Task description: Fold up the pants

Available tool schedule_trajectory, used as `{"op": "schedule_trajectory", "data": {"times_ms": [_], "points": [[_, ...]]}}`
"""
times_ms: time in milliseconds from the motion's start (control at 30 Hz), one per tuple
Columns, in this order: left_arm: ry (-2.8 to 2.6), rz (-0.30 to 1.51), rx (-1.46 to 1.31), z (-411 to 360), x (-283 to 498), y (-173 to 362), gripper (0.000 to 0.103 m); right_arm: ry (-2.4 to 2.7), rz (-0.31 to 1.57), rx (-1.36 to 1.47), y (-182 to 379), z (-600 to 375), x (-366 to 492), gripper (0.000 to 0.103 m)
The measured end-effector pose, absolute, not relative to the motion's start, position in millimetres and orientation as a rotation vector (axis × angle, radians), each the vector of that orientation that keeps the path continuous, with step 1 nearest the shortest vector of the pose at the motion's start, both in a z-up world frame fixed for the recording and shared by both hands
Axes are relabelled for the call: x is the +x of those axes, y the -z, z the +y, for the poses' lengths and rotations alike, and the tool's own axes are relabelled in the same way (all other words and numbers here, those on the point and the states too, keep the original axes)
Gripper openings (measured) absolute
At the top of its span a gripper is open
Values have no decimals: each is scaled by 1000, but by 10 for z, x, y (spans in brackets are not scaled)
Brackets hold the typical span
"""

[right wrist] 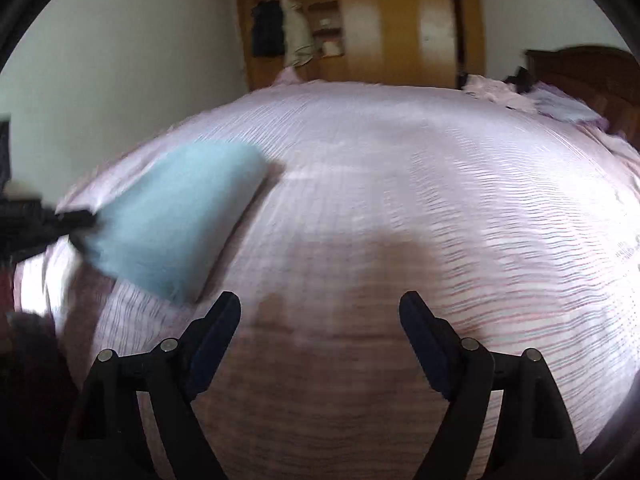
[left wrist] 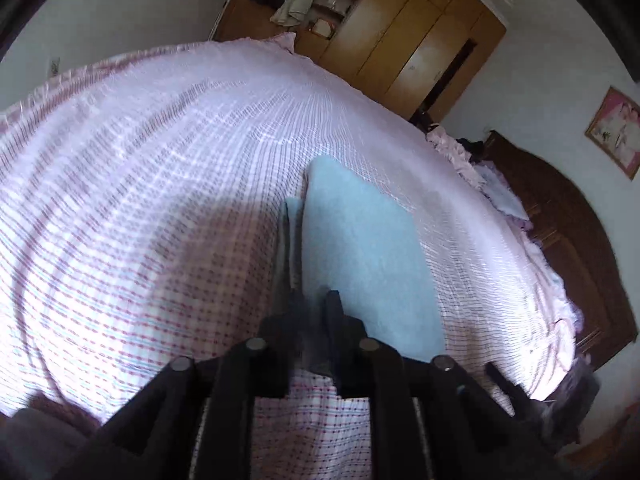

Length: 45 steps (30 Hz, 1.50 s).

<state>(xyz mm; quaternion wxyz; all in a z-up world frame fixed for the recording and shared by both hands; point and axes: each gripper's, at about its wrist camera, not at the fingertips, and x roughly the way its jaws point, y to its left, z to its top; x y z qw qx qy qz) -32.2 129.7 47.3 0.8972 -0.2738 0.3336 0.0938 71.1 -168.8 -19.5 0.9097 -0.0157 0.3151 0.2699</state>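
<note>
The light blue pants (left wrist: 360, 248) lie folded into a compact rectangle on the pink checked bedspread (left wrist: 160, 184). My left gripper (left wrist: 314, 300) is shut on the near edge of the pants, with a fold of blue cloth between its fingers. In the right wrist view the pants (right wrist: 172, 216) sit at the left, with the left gripper (right wrist: 76, 220) gripping their left end. My right gripper (right wrist: 320, 304) is open and empty, above the bare bedspread (right wrist: 400, 184) to the right of the pants.
A wooden wardrobe (left wrist: 404, 40) stands past the far edge of the bed. A dark wooden headboard (left wrist: 560, 224) with piled bedding (left wrist: 472, 152) is at the right. A framed picture (left wrist: 616, 132) hangs on the wall.
</note>
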Motion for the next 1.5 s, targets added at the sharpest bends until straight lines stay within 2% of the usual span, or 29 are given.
{"op": "schedule_trajectory", "data": {"times_ms": [67,100,133,167,200,233,267,300,367,533,667,833,1000,1267,1433,1500], "points": [[-220,672,-545,1278,-347,-609,17,-576,669,33,97,-1732,863,69],[-229,654,-520,1250,-354,-700,21,-604,677,72,44,-1718,940,55],[-227,637,-493,1204,-339,-788,30,-635,681,105,-30,-1658,1012,40],[-220,628,-455,1145,-306,-864,39,-653,677,117,-74,-1596,1058,32],[-217,628,-414,1078,-250,-915,39,-666,665,122,-128,-1520,1066,15],[-214,631,-387,1023,-197,-933,39,-685,652,135,-181,-1437,1077,3],[-205,641,-362,973,-141,-924,38,-711,650,154,-196,-1359,1081,0],[-196,652,-344,926,-75,-907,36,-751,658,173,-213,-1288,1056,0],[-183,670,-324,842,53,-821,21,-854,691,192,-135,-1108,1010,0],[-255,849,-294,887,283,-296,5,-908,780,41,409,-766,914,0],[-214,827,-359,987,240,-374,6,-928,831,153,232,-895,1033,0],[-204,772,-279,942,403,-667,6,-924,788,212,17,-915,1402,0],[-236,876,-283,1017,584,-223,6,-904,875,211,439,-736,1633,0],[-216,788,-278,1032,612,-596,6,-887,787,210,8,-758,1704,0],[-217,884,-312,1112,868,-236,6,-834,911,229,357,-598,1991,0],[-216,870,-307,1086,826,-255,7,-831,884,208,293,-625,1939,0]]}}
